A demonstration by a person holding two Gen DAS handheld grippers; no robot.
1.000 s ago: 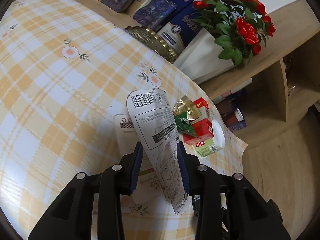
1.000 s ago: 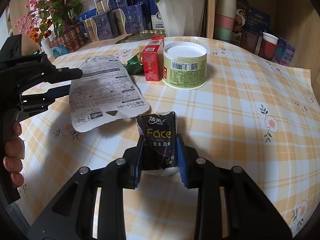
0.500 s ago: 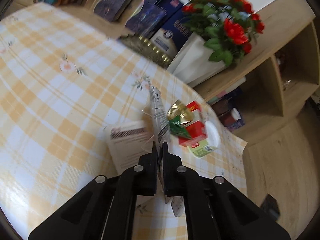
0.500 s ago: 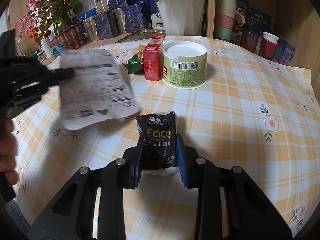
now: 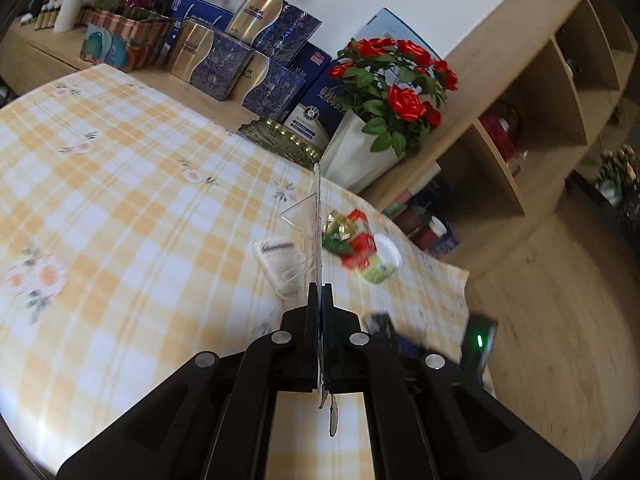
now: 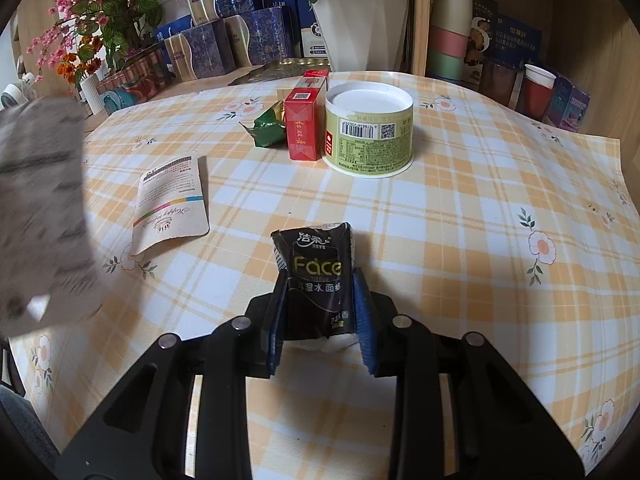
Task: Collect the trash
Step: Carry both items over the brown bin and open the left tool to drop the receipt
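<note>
Left wrist view: our left gripper [image 5: 320, 300] is clamped on a thin blister card [image 5: 317, 216], seen edge-on and running straight ahead from the fingertips, lifted clear of the checked tablecloth [image 5: 120, 200]. In the right wrist view our right gripper [image 6: 322, 320] is closed around a black tissue pack [image 6: 316, 276], which stands out ahead of the pads just above the cloth. Ahead of that claw and to its left lies a flat paper sachet [image 6: 172, 204]; farther ahead stand a green wrapper [image 6: 266, 130], a red box [image 6: 306, 124] and a green tub [image 6: 368, 128], touching or nearly so. We judge the pickup step done for both hands; next each piece must go to a bin, which we cannot see, before we return for the sachet and the cluster.
</note>
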